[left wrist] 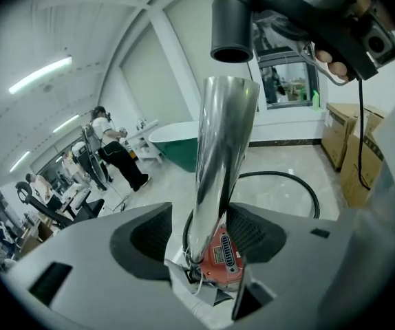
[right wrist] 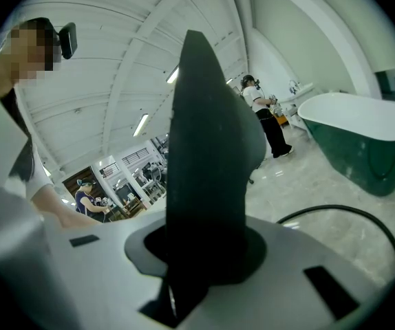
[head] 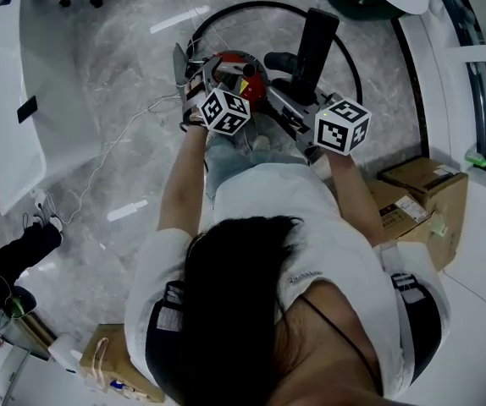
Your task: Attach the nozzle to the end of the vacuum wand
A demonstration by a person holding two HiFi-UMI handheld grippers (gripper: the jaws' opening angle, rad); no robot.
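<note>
In the left gripper view a shiny metal vacuum wand rises from between the jaws of my left gripper, which is shut on it. Its cut end points up. Below the jaws lies the red vacuum body. Just above the wand's end hangs the round open end of the black nozzle, a small gap apart. My right gripper holds that nozzle, its jaws shut on it. From the head view, both grippers hover over the red vacuum, and the nozzle shows as a black bar.
A black hose loops on the marble floor around the vacuum. Cardboard boxes stand at the right and another behind the person. A white tub is at the left, a green tub farther off. People stand in the background.
</note>
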